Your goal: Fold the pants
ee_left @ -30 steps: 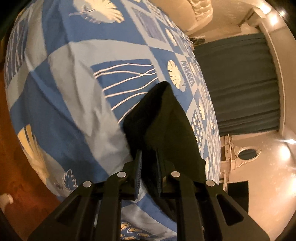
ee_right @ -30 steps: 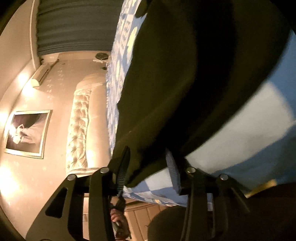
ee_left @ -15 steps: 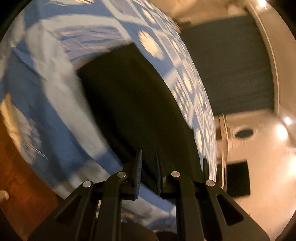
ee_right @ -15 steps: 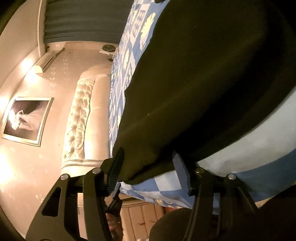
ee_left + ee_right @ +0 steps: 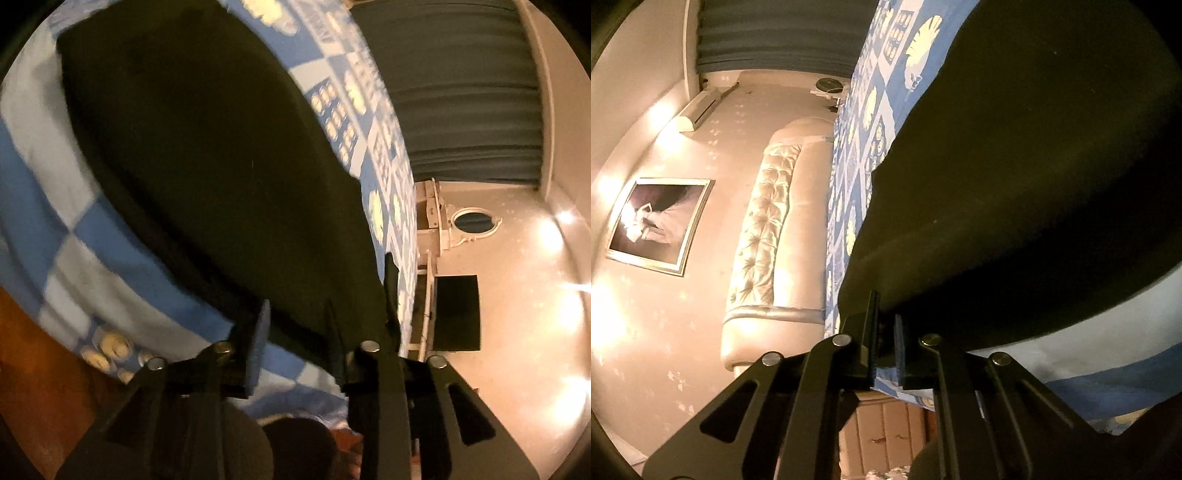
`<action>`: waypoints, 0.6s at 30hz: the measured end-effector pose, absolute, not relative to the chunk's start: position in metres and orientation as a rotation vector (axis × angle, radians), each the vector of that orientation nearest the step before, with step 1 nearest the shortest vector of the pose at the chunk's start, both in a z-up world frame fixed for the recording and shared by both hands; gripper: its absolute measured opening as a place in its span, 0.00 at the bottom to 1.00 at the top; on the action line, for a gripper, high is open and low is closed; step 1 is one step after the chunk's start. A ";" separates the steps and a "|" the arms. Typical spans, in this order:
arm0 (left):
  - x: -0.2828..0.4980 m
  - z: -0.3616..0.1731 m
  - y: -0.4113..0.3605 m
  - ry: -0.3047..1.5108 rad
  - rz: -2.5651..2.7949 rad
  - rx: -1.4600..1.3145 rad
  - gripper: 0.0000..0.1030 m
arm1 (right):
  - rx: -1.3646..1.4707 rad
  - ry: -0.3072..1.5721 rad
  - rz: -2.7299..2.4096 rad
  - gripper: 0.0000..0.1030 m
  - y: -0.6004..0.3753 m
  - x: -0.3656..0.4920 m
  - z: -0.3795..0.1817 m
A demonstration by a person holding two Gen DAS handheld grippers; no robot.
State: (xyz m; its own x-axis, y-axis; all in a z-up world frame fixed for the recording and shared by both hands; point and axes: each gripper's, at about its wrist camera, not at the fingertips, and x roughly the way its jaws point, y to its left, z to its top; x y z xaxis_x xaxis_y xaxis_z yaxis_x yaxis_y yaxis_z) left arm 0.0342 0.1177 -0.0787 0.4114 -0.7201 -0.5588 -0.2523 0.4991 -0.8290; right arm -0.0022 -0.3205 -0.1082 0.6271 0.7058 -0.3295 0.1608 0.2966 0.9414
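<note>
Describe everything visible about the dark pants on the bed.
The pants are dark, plain, soft matte cloth, lying flat and smooth on the blue patterned bedspread, near edge at the bed's side. The left claw, jaws just opened, straddles that edge; the right claw, just closed, pinches a corner.

Left fingers (image 5: 263,325) apart, right fingers (image 5: 870,325) together

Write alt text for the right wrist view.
The right gripper is shut on the near edge of the dark pants, which lie on a blue patterned bedspread. A tufted headboard and a framed picture appear at left.
</note>
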 end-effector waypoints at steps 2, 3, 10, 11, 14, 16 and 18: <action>0.032 -0.082 0.106 1.211 -0.382 -1.061 0.31 | 1.252 0.860 0.428 0.07 -0.320 -0.002 -0.107; 0.033 -0.083 0.100 1.236 -0.379 -1.048 0.31 | 1.256 0.860 0.427 0.07 -0.319 -0.003 -0.107; 0.041 -0.091 0.087 1.256 -0.326 -1.044 0.31 | 1.285 0.859 0.436 0.07 -0.317 -0.001 -0.105; 0.043 -0.094 0.087 1.261 -0.315 -1.053 0.31 | 1.289 0.858 0.437 0.07 -0.317 -0.001 -0.105; 0.047 -0.099 0.086 1.267 -0.301 -1.091 0.31 | 1.293 0.855 0.442 0.07 -0.317 0.000 -0.105; 0.050 -0.101 0.085 1.260 -0.281 -1.098 0.31 | 1.298 0.852 0.444 0.07 -0.317 0.001 -0.105; 0.052 -0.103 0.086 1.262 -0.270 -1.108 0.31 | 1.298 0.854 0.441 0.07 -0.316 0.000 -0.105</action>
